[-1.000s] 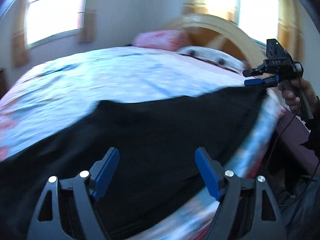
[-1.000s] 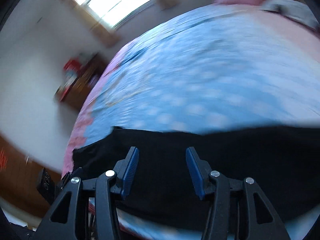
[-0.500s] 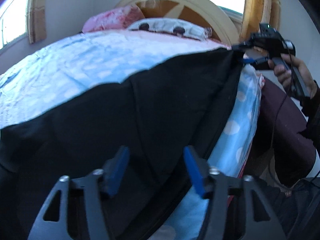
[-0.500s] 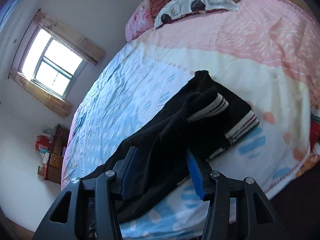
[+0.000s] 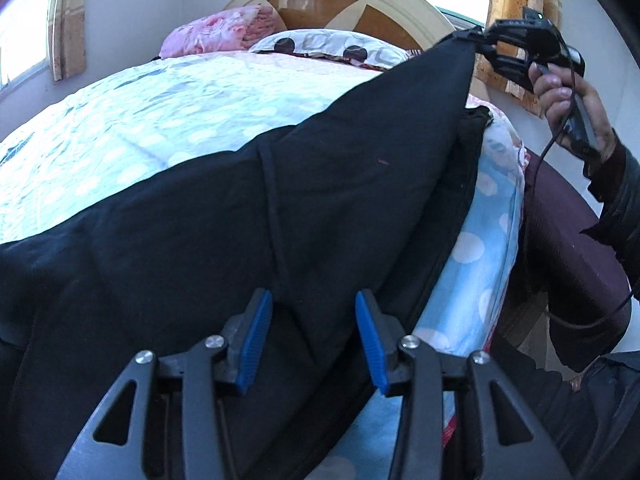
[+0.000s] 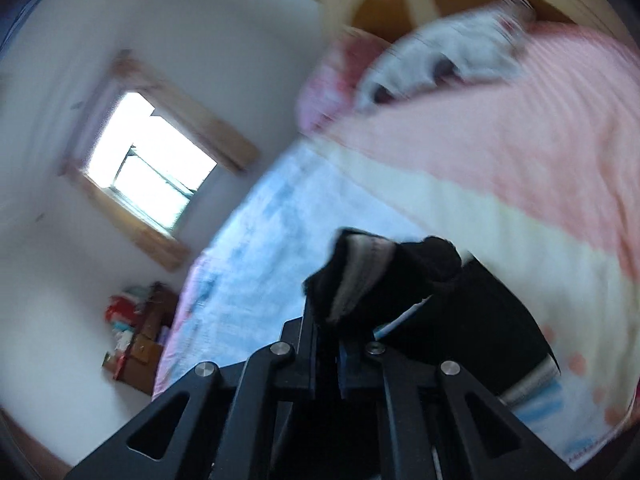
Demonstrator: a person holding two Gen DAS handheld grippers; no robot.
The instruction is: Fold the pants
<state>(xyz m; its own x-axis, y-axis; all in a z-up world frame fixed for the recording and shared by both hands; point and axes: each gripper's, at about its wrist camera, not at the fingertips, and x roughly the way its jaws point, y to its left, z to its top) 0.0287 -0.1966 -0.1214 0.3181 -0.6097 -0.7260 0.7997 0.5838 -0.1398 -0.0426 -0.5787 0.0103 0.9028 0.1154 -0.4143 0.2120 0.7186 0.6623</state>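
Black pants [image 5: 240,216] lie along the near edge of the bed. My left gripper [image 5: 312,340] is open, its blue pads hovering just above the cloth near a lengthwise seam. My right gripper [image 5: 476,38] is shut on the far cuff end and holds it lifted off the bed. In the right wrist view the gripper [image 6: 334,344] is closed on the pants' black cuff with white stripes [image 6: 360,276]. A second striped cuff [image 6: 532,380] still lies on the sheet.
The bed has a blue dotted sheet [image 5: 168,120] and a pink section [image 6: 520,140]. Pillows [image 5: 328,46] rest against a rounded wooden headboard [image 5: 344,0]. A dark purple seat [image 5: 568,240] stands beside the bed's right edge. A window [image 6: 148,172] and cluttered cabinet [image 6: 136,336] are far off.
My right gripper closed on the striped cuff and raised it off the bed, pulling that end of the pants up. My left gripper's jaws narrowed a little and stayed low over the cloth.
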